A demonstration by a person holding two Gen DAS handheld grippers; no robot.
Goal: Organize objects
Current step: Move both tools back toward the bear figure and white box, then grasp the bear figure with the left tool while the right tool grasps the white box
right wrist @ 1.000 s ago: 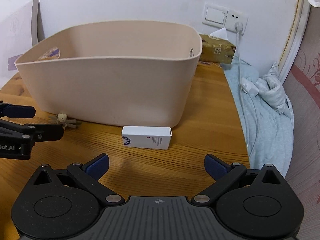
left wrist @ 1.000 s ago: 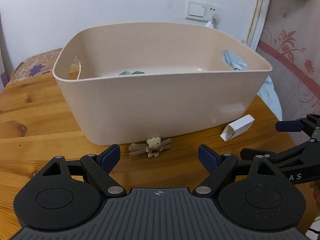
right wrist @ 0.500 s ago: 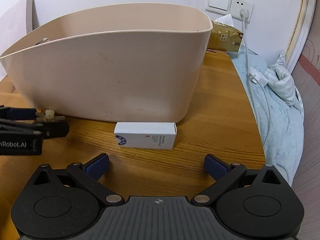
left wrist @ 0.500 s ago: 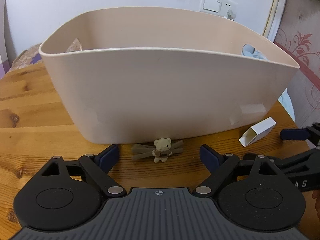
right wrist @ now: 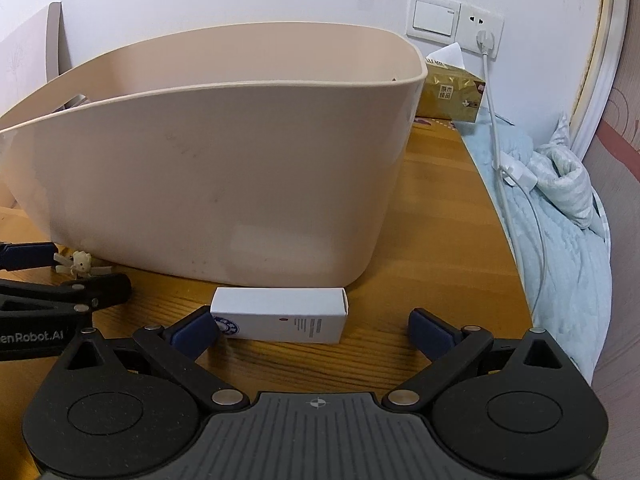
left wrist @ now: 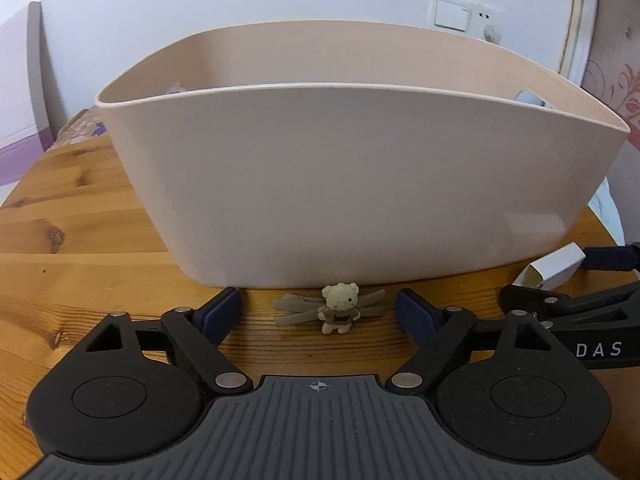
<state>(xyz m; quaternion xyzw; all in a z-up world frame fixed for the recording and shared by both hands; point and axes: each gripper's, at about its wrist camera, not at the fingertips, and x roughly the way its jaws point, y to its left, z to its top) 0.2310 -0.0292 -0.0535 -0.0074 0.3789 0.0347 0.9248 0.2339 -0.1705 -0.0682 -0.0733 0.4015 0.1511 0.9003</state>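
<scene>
1. The left hand-held gripper [left wrist: 319, 310] sits low over the desk [left wrist: 80, 264], fingers spread wide on either side of the bear hair clip [left wrist: 332, 309]; the right hand-held gripper [right wrist: 314, 328] is likewise spread around the white box [right wrist: 280, 314].
2. Both things lie crosswise just in front of the beige basin [left wrist: 352, 184], long axes left to right.
3. Both grippers have moved closer and lower than a second ago.
</scene>
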